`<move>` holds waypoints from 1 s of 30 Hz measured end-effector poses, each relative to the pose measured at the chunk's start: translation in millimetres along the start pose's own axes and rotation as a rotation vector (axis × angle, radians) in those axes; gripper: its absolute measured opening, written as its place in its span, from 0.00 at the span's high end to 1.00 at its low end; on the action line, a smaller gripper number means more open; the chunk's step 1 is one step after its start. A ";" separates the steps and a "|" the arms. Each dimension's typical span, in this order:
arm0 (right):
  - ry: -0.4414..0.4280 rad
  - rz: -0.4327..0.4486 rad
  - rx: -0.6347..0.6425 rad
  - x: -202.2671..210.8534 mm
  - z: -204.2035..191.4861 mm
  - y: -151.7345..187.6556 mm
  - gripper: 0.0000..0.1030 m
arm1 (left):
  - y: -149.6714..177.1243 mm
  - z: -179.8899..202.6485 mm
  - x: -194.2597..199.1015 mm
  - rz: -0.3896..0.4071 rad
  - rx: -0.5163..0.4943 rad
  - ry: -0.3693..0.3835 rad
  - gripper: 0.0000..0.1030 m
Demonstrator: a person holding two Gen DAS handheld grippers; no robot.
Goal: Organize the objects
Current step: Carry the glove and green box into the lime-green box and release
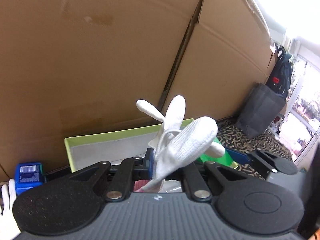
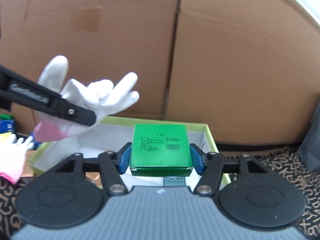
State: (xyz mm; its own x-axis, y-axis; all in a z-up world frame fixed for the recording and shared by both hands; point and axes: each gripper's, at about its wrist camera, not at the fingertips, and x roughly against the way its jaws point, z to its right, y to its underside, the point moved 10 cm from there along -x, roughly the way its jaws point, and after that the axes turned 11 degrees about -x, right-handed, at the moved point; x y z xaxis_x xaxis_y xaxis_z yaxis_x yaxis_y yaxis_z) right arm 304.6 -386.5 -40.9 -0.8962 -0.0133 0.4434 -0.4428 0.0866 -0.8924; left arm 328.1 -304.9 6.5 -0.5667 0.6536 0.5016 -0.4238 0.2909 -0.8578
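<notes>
My left gripper [image 1: 155, 165] is shut on a white knit glove [image 1: 182, 140] with a pink cuff and holds it up in the air. In the right wrist view the same glove [image 2: 96, 98] hangs from the left gripper's black fingers [image 2: 80, 116], above the left end of a lime-green open box [image 2: 208, 132]. My right gripper [image 2: 160, 158] is shut on a green carton [image 2: 160, 148] and holds it over that box. The box [image 1: 112, 136] and a bit of the green carton [image 1: 216, 158] also show in the left wrist view.
Large brown cardboard boxes [image 1: 100, 50] stand right behind the lime box. A blue packet [image 1: 29, 176] and a second white glove [image 2: 12, 156] lie to the left. A dark bag [image 1: 258, 112] stands at the right on a patterned cloth [image 2: 280, 172].
</notes>
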 end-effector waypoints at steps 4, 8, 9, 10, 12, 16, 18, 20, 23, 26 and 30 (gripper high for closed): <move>0.005 -0.009 0.004 -26.6 5.7 5.4 0.25 | 4.9 -6.9 -13.9 0.010 0.006 -0.011 0.62; 0.051 0.050 0.063 -24.4 9.7 7.2 0.03 | 11.4 -30.5 -10.5 0.031 0.056 -0.153 0.05; 0.046 0.058 0.065 -21.8 10.5 8.1 0.00 | 13.9 -33.9 -8.5 0.033 0.040 -0.187 0.05; 0.044 0.065 0.060 -19.1 11.9 9.1 0.00 | 16.5 -35.6 -7.6 0.025 0.027 -0.199 0.05; 0.039 0.073 0.040 -12.9 15.2 11.5 0.00 | 22.6 -38.0 -3.2 0.019 0.035 -0.201 0.05; 0.010 0.066 -0.012 -1.1 17.7 19.8 0.00 | 31.3 -33.4 15.1 0.039 0.044 -0.205 0.05; -0.005 0.058 -0.019 7.3 14.1 21.5 0.00 | 35.4 -30.6 31.2 0.051 0.039 -0.215 0.05; -0.017 0.073 -0.020 22.1 9.6 18.9 0.00 | 38.4 -28.0 50.6 0.069 0.046 -0.221 0.05; -0.048 0.112 -0.032 44.0 -8.3 9.6 0.00 | 37.4 -21.9 76.3 0.095 0.081 -0.230 0.05; -0.108 0.130 -0.050 68.8 -25.3 7.1 0.00 | 51.3 -19.0 109.0 0.108 0.105 -0.248 0.05; -0.179 0.117 -0.056 89.6 -52.2 22.7 0.00 | 78.7 -22.3 148.6 0.096 0.104 -0.316 0.05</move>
State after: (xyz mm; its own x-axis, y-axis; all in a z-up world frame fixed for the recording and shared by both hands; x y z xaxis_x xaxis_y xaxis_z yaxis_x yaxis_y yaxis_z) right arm 215.6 -333.8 -17.1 -0.9340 -0.1765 0.3105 -0.3377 0.1535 -0.9286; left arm 226.3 -169.4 11.1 -0.7915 0.4207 0.4433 -0.4187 0.1551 -0.8948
